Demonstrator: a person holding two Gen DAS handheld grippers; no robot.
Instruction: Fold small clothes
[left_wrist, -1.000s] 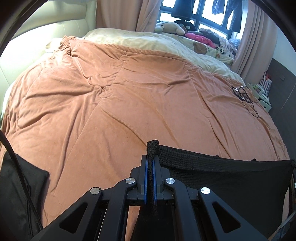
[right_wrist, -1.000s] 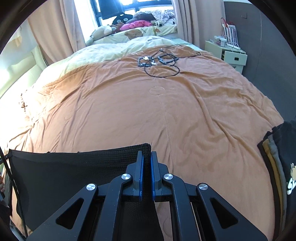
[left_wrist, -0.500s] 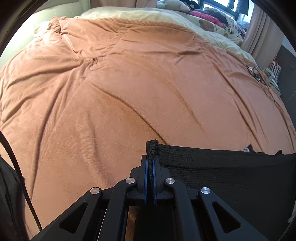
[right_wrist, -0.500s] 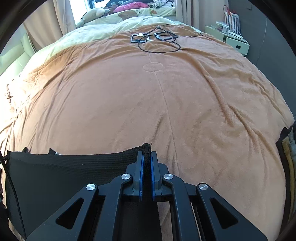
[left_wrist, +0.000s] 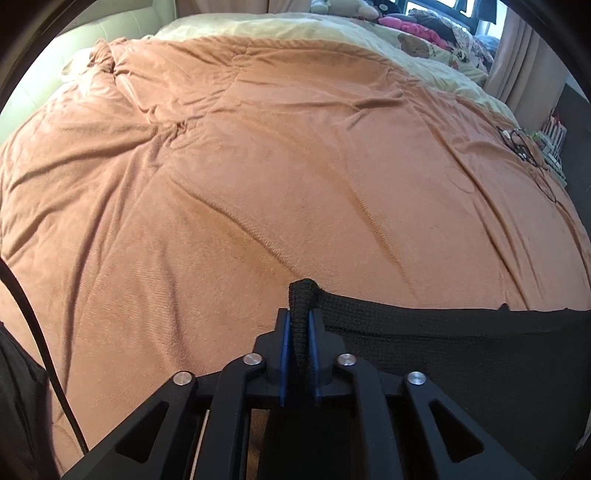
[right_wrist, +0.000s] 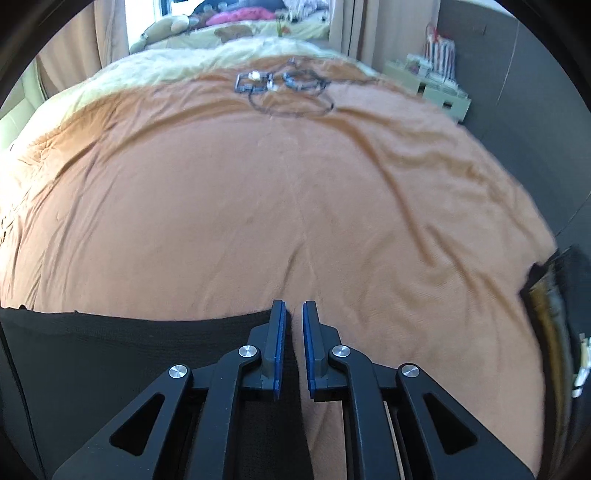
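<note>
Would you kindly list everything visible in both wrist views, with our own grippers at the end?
black knit garment: one, black, stretched across the near edge of the bed.
orange blanket: one, orange-brown, covering most of the bed.
cream bedding: one, pale yellow, at the far end.
cables: one tangle, black, far on the blanket.
stacked clothes: one pile, dark, right edge of the bed.
soft toys: several, mixed colours, by the window.
bedside unit: one, pale green, right of the bed.
left gripper: one, black, blue fingers shut on the garment's corner.
right gripper: one, black, fingers parted at the garment's other corner.
</note>
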